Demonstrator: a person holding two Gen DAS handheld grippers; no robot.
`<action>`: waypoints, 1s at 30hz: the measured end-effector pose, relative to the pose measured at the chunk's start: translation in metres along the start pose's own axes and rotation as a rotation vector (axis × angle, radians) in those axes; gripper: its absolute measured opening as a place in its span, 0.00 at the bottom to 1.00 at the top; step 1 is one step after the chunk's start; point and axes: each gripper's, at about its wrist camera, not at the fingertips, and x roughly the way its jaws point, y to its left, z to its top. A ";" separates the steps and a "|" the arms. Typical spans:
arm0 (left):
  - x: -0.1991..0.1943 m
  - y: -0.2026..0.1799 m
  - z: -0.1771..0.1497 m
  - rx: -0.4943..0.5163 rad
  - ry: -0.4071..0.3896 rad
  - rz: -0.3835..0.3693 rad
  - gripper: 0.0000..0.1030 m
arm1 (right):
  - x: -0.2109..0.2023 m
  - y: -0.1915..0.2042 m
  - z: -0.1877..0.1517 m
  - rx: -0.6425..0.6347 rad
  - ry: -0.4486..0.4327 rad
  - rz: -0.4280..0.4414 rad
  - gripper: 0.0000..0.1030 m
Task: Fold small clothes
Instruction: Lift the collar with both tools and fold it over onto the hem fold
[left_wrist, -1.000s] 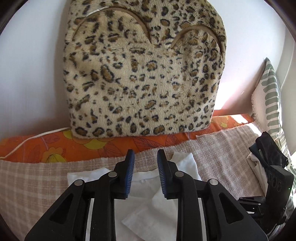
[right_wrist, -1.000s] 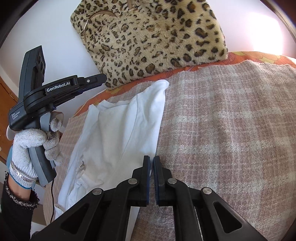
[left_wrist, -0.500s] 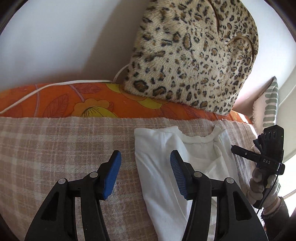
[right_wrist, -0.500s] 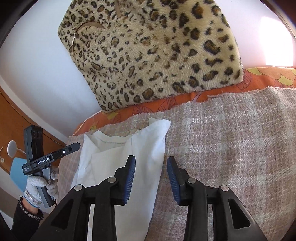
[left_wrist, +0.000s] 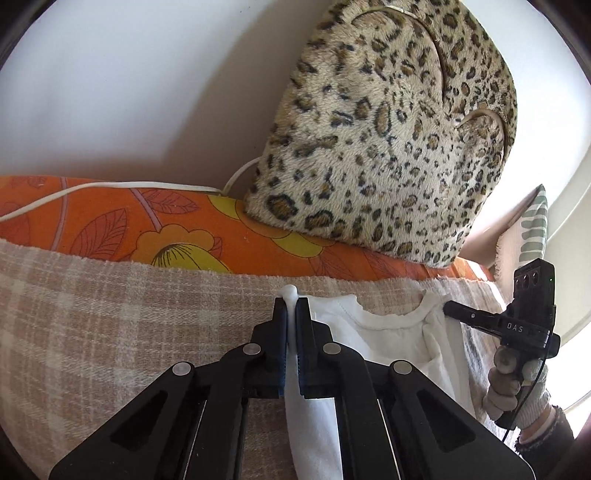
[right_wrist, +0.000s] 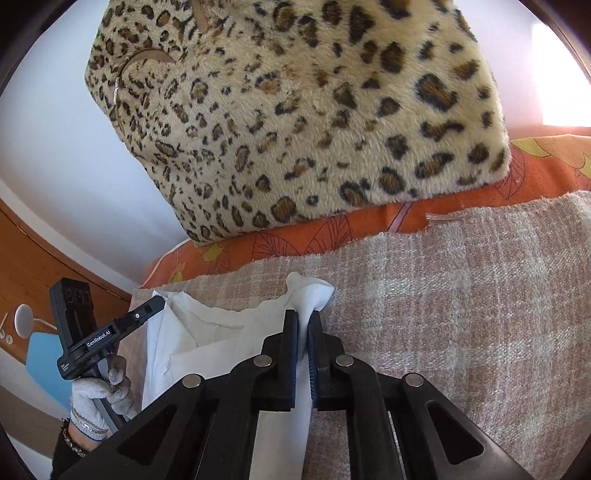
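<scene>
A small white shirt lies on the pink plaid blanket, its neckline toward the far edge. My left gripper is shut on the shirt's left top corner, a nub of cloth poking out past the tips. My right gripper is shut on the shirt's right top corner, cloth bunched between the pads. Each gripper shows in the other's view: the right one at the shirt's right edge, the left one at its left edge.
A leopard-print cushion leans on the white wall behind, on an orange floral sheet. A white cable runs along the sheet. A striped pillow stands at the far right. A wooden panel is at the left.
Both grippers were open half a second ago over the shirt's top corners. Both have moved forward and closed on those corners.
</scene>
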 end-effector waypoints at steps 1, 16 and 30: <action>0.001 0.002 0.000 -0.005 0.009 0.004 0.03 | -0.002 0.001 0.002 -0.021 -0.016 -0.018 0.04; 0.015 0.007 -0.004 -0.072 0.041 -0.079 0.09 | 0.008 -0.024 0.005 0.061 0.040 0.113 0.20; -0.030 -0.021 0.008 -0.021 -0.039 -0.061 0.04 | -0.022 0.017 0.014 -0.040 0.001 0.097 0.02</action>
